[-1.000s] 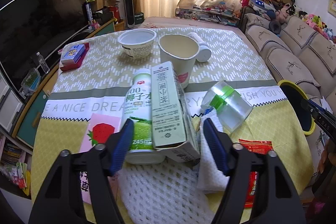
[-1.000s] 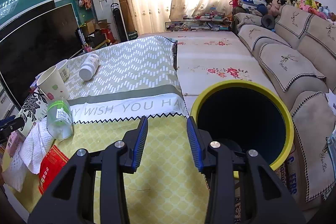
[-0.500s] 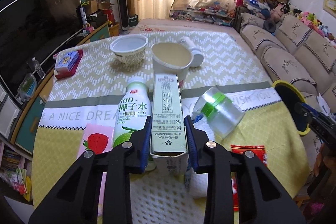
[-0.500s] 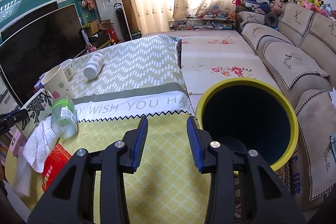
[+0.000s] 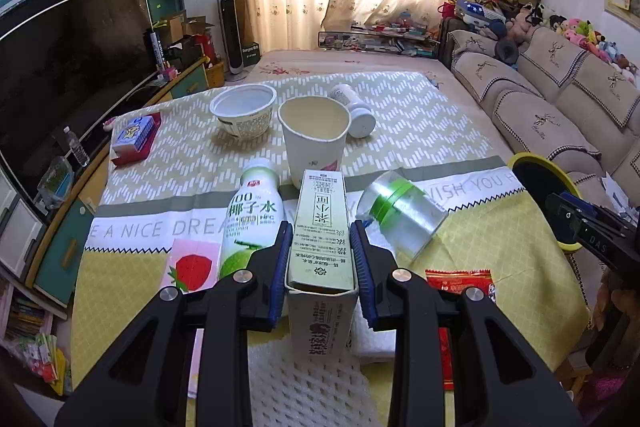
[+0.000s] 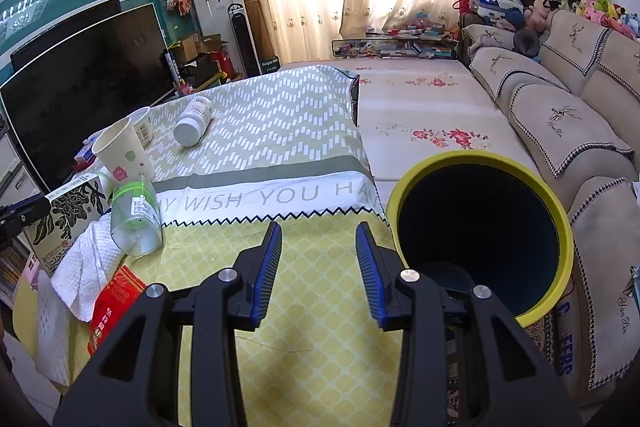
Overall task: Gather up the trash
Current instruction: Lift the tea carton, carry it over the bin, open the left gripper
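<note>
The pale green rectangular drink carton [image 5: 322, 247] sits clamped between the blue pads of the left gripper [image 5: 320, 251], both pads pressed flat against its long sides. Its long axis runs away from the camera toward the far end of the table, with the near, opened end facing the lens; whether its underside touches the cloth is hidden by the carton's own body and the black gripper arms. In the right wrist view the same carton [image 6: 68, 219] shows only its black-and-white flowered side panel, cut off at the left edge of the frame.

Just left of the carton lies a white plastic coconut-water bottle [image 5: 250, 223], its lower part hidden behind the left pad. To the right a clear plastic jar with a green band [image 5: 400, 215] lies tilted on a white crumpled paper towel [image 6: 84, 267] — the towel is mostly hidden in the left view. Beyond stands a cream paper cup [image 5: 314, 143], upright.

The right gripper [image 6: 318, 259] hangs over the yellow patterned tablecloth [image 6: 320, 307] with its jaws parted and nothing between them. Beside it stands the yellow-rimmed dark round bin [image 6: 480, 235], seen fully only here; the left view catches just a slice of its rim [image 5: 532, 163].
</note>
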Action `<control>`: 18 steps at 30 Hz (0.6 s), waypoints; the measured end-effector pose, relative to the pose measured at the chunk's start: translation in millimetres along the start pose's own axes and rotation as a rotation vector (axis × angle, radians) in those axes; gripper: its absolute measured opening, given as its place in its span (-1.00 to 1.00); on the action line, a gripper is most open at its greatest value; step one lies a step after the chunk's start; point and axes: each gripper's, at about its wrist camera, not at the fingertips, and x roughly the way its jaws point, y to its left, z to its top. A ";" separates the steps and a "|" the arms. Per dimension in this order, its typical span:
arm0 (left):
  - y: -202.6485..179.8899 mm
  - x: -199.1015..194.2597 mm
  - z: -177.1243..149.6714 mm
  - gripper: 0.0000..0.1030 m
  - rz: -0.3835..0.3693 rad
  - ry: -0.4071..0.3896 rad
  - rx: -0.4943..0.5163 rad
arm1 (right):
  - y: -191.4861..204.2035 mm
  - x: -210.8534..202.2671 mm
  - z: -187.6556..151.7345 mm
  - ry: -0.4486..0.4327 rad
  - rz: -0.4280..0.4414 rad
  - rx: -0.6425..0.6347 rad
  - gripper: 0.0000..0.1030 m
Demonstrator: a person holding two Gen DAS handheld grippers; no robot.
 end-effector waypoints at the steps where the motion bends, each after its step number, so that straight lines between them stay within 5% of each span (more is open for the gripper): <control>1: 0.4 0.7 -0.9 -0.41 0.001 0.005 -0.004 | 0.2 0.1 -0.4 0.001 0.001 0.000 -0.28; 12: -1.0 19.4 -17.7 -0.43 -0.008 0.047 0.001 | 5.9 4.3 -2.0 0.023 0.011 -0.022 -0.28; 18: 0.8 -14.3 -1.7 -0.43 -0.004 -0.067 0.006 | 9.2 2.9 -2.9 0.025 0.020 -0.034 -0.28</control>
